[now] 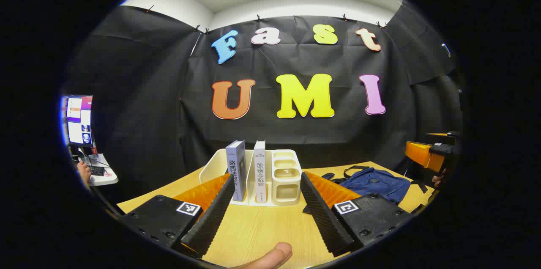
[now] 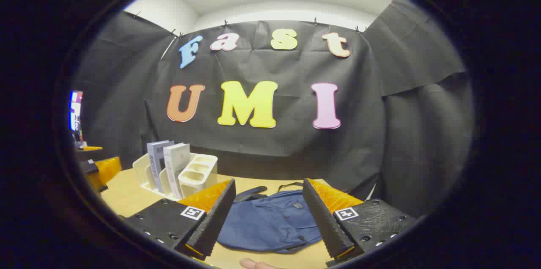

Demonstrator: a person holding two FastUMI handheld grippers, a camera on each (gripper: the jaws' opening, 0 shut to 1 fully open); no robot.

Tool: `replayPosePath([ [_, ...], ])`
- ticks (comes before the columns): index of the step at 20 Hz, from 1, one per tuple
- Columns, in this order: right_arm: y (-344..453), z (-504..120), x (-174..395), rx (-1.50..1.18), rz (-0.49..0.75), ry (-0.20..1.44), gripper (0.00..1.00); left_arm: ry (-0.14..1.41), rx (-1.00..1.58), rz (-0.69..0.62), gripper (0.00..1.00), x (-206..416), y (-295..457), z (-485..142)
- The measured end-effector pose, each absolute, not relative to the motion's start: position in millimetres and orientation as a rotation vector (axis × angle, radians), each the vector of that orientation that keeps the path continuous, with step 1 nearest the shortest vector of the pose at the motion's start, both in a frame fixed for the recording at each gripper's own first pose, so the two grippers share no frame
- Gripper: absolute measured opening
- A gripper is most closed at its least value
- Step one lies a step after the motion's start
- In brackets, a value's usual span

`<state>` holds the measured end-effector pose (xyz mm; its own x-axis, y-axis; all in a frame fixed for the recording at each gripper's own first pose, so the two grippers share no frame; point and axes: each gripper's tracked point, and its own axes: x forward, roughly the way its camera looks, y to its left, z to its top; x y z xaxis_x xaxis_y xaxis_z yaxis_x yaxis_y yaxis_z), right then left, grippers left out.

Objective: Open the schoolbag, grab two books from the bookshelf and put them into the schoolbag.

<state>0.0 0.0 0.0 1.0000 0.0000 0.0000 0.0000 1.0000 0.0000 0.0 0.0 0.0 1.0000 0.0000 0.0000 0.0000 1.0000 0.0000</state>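
Directly ahead of the right tongs (image 2: 266, 222), held released, the flat blue fabric schoolbag (image 2: 270, 222) lies unopened on the wooden surface (image 2: 127, 197). The left tongs (image 1: 262, 209), likewise released, face the 2 upright books (image 1: 247, 169) in the cream bookshelf (image 1: 287, 176).

- Table (image 1: 262, 231): pale wood grain, smooth, slight sheen.
- Schoolbag (image 2: 270, 222): blue woven cloth, matt.
- Bookshelf (image 1: 287, 176): cream plastic, smooth, glossy.
- 2 books (image 1: 236, 167): paper covers, matt.
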Motion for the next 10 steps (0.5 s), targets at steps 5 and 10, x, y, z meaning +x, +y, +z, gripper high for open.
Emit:
replayPosePath([
  [5,2,-15,-19,0.005,-0.044,0.074,0.98,0.03,0.023,-0.035,0.98,-7,14,-2],
  [10,-11,-21,-30,-0.017,-0.096,0.064,0.95,0.031,0.045,-0.048,0.98,-9,15,-2],
])
